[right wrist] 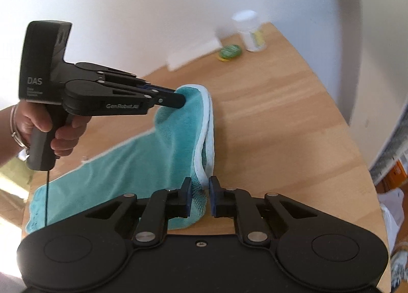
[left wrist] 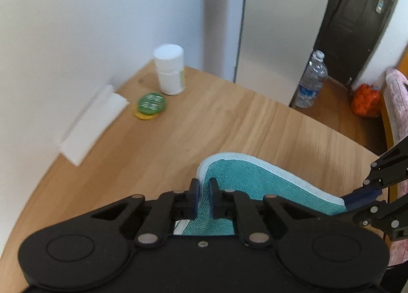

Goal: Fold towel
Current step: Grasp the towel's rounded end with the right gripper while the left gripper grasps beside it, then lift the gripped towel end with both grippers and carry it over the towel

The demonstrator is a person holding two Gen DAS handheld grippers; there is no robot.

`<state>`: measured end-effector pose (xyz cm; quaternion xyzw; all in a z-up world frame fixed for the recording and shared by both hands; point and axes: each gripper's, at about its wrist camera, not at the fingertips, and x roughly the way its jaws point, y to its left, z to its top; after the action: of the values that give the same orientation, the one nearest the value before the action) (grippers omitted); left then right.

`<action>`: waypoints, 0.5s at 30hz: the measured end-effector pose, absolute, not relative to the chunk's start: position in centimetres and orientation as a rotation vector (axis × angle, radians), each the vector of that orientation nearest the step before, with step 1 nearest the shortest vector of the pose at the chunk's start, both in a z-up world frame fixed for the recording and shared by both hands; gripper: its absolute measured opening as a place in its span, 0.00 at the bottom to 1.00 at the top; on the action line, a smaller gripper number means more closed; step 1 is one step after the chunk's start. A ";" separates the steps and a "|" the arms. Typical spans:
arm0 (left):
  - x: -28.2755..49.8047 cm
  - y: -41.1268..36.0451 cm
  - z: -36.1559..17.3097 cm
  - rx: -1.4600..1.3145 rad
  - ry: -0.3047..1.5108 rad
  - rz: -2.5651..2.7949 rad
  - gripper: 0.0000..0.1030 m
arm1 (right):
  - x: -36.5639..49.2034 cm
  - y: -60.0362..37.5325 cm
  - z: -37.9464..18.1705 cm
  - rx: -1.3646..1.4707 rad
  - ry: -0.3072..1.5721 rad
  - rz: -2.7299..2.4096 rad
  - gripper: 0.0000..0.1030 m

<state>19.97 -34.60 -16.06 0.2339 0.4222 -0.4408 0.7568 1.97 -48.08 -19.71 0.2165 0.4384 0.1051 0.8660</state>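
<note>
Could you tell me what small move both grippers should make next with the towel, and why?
Probably carry the lifted edge across and lay it down. The left gripper and right gripper each pinch the white-trimmed edge of the teal towel, raised above the table, while its far end lies flat.

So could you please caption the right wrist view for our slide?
Both grippers, left gripper and right gripper, pinch the teal towel above the wooden table.

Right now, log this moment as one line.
left gripper: shut on towel | right gripper: shut on towel edge | towel: lifted, part on table
</note>
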 end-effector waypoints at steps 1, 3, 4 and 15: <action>19.8 -33.6 -15.3 0.495 0.908 -0.940 0.07 | 2.1 -47.5 -19.3 0.442 0.914 0.241 0.14; 19.5 -32.4 -14.6 0.476 0.897 -0.921 0.07 | 2.3 -46.3 -18.4 0.419 0.904 0.282 0.14; 19.4 -31.5 -14.2 0.463 0.892 -0.905 0.07 | 2.5 -45.7 -17.9 0.407 0.899 0.303 0.14; 18.0 -18.4 -11.0 0.281 0.843 -0.709 0.07 | 3.4 -34.6 -13.6 0.273 0.860 0.526 0.14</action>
<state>18.01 -18.38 -10.99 0.1330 0.3992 -0.3359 0.8427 3.41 -34.62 -13.56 0.1304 0.4105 0.2514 0.8667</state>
